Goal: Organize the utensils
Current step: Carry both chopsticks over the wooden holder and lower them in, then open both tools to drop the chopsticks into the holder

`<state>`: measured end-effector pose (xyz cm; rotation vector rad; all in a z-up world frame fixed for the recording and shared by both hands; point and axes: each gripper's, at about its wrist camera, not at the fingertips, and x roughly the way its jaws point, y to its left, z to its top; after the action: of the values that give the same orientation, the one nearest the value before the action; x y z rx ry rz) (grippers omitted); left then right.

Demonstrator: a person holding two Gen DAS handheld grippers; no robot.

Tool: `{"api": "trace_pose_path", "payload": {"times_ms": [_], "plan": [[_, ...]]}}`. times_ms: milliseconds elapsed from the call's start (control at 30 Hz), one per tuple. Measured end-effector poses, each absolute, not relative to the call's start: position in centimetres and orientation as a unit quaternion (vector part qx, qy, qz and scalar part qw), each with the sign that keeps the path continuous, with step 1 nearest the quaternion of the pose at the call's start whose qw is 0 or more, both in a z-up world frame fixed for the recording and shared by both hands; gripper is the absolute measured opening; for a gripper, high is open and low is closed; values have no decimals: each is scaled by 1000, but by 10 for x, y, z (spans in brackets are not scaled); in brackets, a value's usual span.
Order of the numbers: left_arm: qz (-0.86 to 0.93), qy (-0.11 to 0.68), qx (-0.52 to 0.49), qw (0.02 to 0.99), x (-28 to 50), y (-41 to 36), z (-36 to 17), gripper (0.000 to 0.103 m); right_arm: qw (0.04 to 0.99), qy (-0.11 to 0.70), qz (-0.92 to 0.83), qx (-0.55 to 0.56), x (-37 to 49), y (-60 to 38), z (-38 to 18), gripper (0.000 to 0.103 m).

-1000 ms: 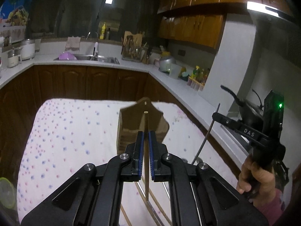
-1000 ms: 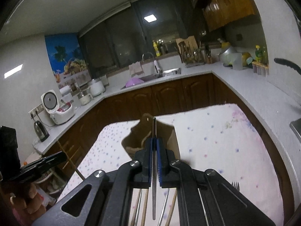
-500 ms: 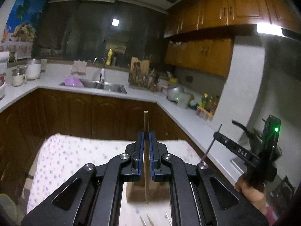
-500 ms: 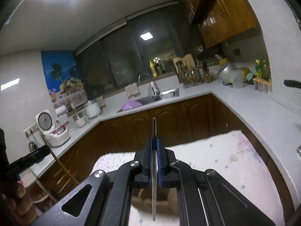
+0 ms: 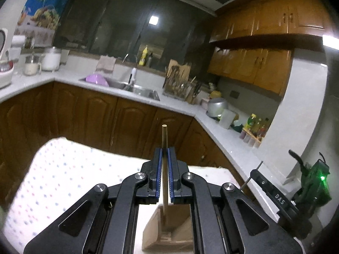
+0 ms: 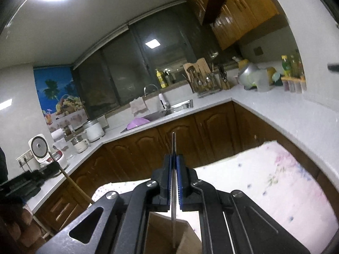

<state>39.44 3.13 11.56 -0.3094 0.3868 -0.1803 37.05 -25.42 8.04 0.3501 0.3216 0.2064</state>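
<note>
1. The left gripper (image 5: 164, 154) was seen with its blue-padded jaws pinched on a wooden stick (image 5: 164, 144), which was held upright between them.
2. The top of the stick rose above the fingertips, and its lower end reached down into a brown box (image 5: 169, 232) standing directly below the gripper.
3. The box stood on a dotted cloth (image 5: 63, 175), with its open top facing up.
4. The right gripper (image 6: 174, 160) was seen pressed together on a thin metal rod (image 6: 173, 146), likewise held upright.
5. The lower end of the rod hung within the open mouth of the same box (image 6: 161, 232), seen here at the bottom edge of the right wrist view; whether it touched the floor of the box could not be told.
6. In the left view, the right gripper (image 5: 256, 170) was seen at the right edge, with the rod projecting above it and a green light shown on its body.
7. In the right view, the left gripper (image 6: 54, 166) was seen at the left edge, with the stick (image 6: 74, 187) slanting down from it toward the box.
8. Behind the cloth, dark wooden cabinets (image 5: 95, 114) were seen beneath a white counter (image 5: 180, 108), into which a sink (image 5: 139, 89) was set.
9. A utensil rack (image 5: 178, 80) was seen on the counter, to the right of the sink.
</note>
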Motion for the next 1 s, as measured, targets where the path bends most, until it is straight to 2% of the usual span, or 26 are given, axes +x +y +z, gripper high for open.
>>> {"api": "trace_pose_path", "payload": {"times_ms": [267,633,800,833,900,933,967,1000], "plan": [[-83,219,-127,964,402,11,78,5,962,189,104,170,377,-250,55,5],[-87,227,-99,965,405,8,82,5,957,212,114,160,383,-249,59,5],[-90,240,-89,963,406,6,82,8,953,225,125,162,383,-249,57,10],[-89,242,-89,962,405,6,82,11,952,226,125,163,382,-249,57,14],[-86,242,-93,962,402,8,83,32,950,225,133,173,379,-251,58,39],[-79,243,-95,962,399,10,83,59,949,221,137,177,375,-253,60,58],[-72,238,-101,963,394,12,84,73,951,215,136,178,370,-254,62,61],[-72,231,-105,965,390,15,85,73,951,213,136,178,368,-255,63,61]]}}
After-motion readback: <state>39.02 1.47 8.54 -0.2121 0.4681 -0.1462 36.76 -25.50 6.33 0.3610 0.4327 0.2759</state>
